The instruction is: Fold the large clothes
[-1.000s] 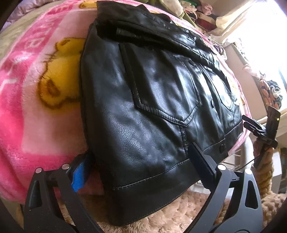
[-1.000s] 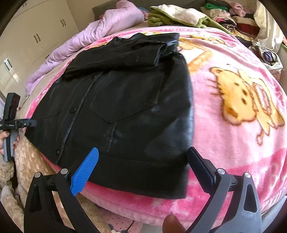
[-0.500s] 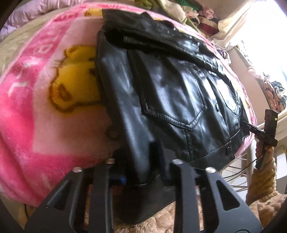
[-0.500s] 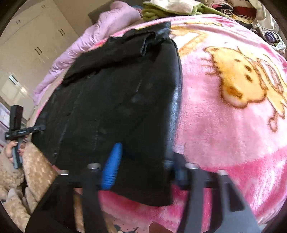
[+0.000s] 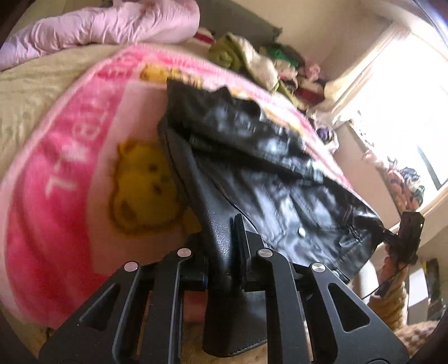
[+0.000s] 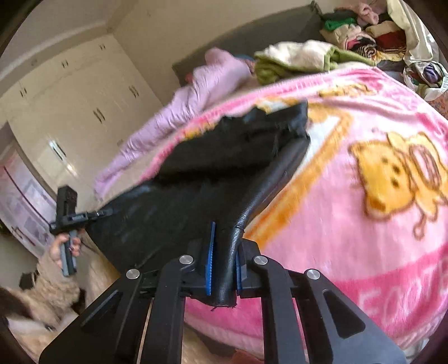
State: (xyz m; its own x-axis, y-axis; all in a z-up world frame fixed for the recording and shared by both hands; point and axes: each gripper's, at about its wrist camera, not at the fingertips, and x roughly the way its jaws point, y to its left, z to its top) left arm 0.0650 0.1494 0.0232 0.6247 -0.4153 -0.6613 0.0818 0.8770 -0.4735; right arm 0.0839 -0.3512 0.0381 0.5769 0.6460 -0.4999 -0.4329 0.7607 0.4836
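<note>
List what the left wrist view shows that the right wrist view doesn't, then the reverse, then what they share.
Left wrist only: a bright window and the black leather jacket's metal snaps. Right wrist only: cream wardrobe doors and a hand holding the other gripper's handle. Both: the pink cartoon blanket, lilac duvet, clothes pile, and each gripper, left gripper and right gripper, having just closed on the jacket's hem.

A home bedroom: blanketed bed (image 6: 364, 238), wardrobe doors (image 6: 84, 112), piled clothes (image 6: 358, 36).
</note>
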